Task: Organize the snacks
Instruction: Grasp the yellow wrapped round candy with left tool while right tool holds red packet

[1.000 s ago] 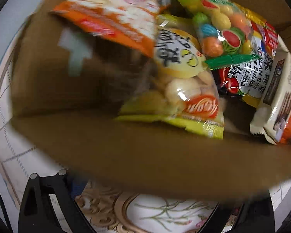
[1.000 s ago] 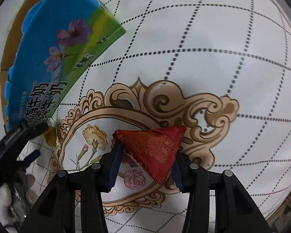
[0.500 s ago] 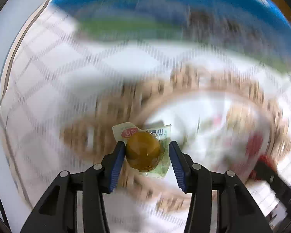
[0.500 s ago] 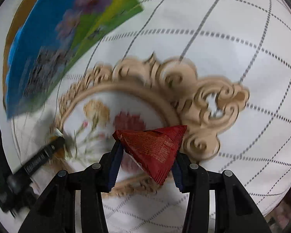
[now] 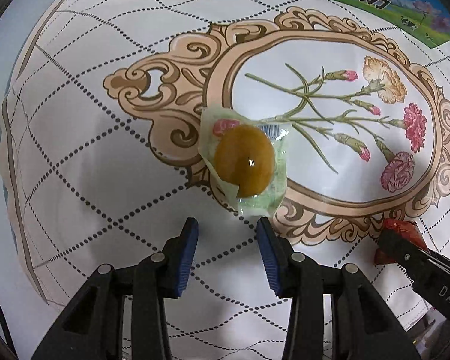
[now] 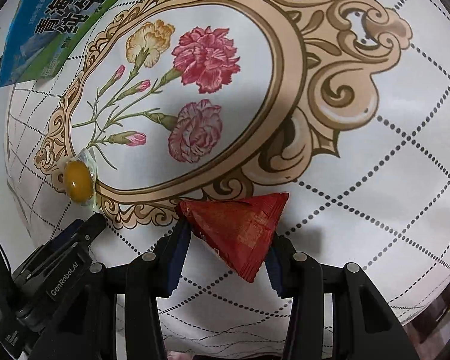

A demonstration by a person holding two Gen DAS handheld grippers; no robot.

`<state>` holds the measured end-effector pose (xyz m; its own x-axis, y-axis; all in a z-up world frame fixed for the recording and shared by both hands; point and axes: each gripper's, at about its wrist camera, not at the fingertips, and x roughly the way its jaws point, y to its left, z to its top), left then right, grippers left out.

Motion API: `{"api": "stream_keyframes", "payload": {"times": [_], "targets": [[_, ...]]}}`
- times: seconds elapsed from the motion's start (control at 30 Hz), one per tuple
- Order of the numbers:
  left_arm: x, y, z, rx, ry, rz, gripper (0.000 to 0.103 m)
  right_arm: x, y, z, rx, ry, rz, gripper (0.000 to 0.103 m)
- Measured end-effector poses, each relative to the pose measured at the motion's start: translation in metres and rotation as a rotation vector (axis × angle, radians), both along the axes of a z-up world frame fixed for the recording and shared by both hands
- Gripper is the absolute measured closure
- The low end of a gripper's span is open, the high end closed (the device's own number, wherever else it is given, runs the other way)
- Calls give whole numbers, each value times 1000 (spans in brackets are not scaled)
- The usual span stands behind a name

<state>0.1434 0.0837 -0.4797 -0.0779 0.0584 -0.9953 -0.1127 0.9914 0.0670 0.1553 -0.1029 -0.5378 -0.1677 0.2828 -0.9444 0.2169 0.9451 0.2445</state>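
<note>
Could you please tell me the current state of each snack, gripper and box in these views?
Left gripper: open, empty, fingers just short of the jelly cup.
Jelly cup: sealed in its clear wrapper, lying free on the tablecloth.
Right gripper: shut on the red packet.
Red packet: sealed, triangular, clamped between the fingers.
Milk box: only its printed side shows; open or closed cannot be told.
</note>
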Motion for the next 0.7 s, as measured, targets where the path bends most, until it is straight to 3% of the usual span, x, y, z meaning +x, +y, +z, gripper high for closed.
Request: {"api": "stream_keyframes", "payload": {"times": [0.13,0.3,0.37,0.4,0.43,0.7], "targets": [[15,16,16,-30,-14,26,65,12,13,-5,4,16,-2,53],[21,40,50,-133,-59,119,63,20,6,-7,13,39,-24,49],[27,49,60,-147,-73,144,59,23,3,-7,20,45,-34,46],[30,52,62,-151,-73,149,51,24,3,-10,23,46,-40,43],[34,54,63,-162,-77,151,47,25,3,-11,25,48,-46,41],[69,41,32,-103,6,61,47,34,10,-18,17,51,-73,37]]}}
